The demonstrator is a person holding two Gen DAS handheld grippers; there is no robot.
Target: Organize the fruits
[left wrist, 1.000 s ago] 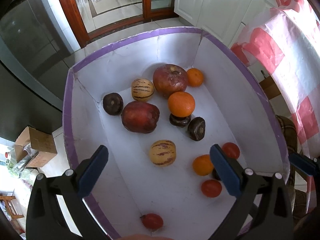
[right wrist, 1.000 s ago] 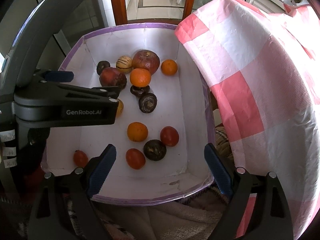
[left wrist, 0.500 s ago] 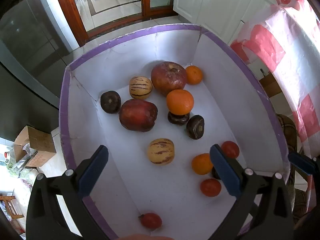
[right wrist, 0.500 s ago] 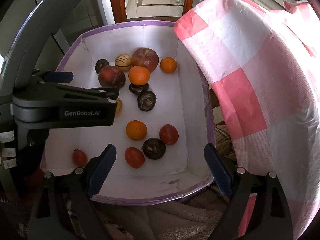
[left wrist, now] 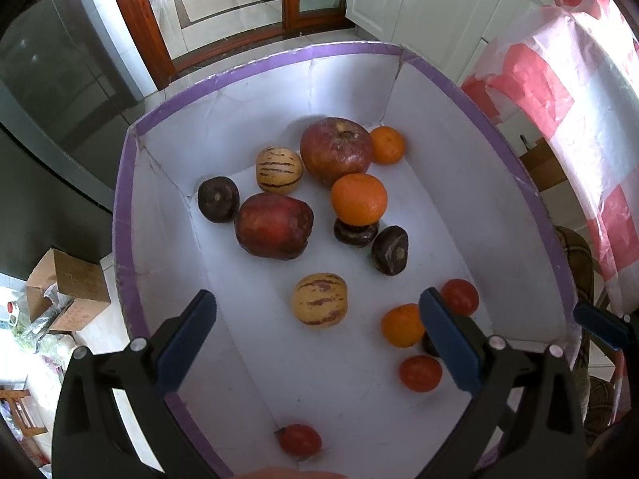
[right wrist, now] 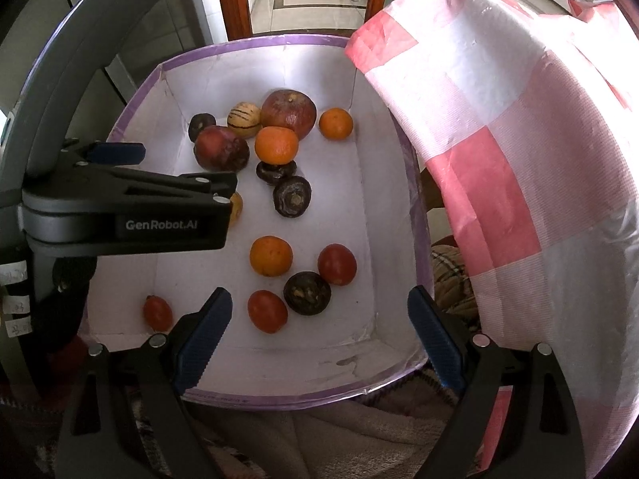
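A white box with a purple rim point(left wrist: 124, 207) point(right wrist: 411, 207) holds mixed fruit: two red pomegranates point(left wrist: 273, 225) point(left wrist: 335, 149), oranges point(left wrist: 358, 199) point(right wrist: 270, 256), striped melons point(left wrist: 318, 299), dark mangosteens point(left wrist: 389, 250) point(right wrist: 306, 293) and red tomatoes point(left wrist: 420, 373) point(right wrist: 266, 311). My left gripper point(left wrist: 317, 337) is open and empty above the box's near left side, over a striped melon. My right gripper point(right wrist: 319, 333) is open and empty above the box's near edge. The left gripper's body shows in the right wrist view point(right wrist: 127, 207).
A pink and white checked cloth point(right wrist: 519, 159) hangs over the table to the right of the box. A cardboard box point(left wrist: 66, 283) sits on the floor at the left. White cabinets point(left wrist: 419, 8) and a wooden door frame point(left wrist: 147, 28) stand behind.
Both grippers have shifted slightly forward over the box; the fruit sits a little lower in view. Both stay open and empty.
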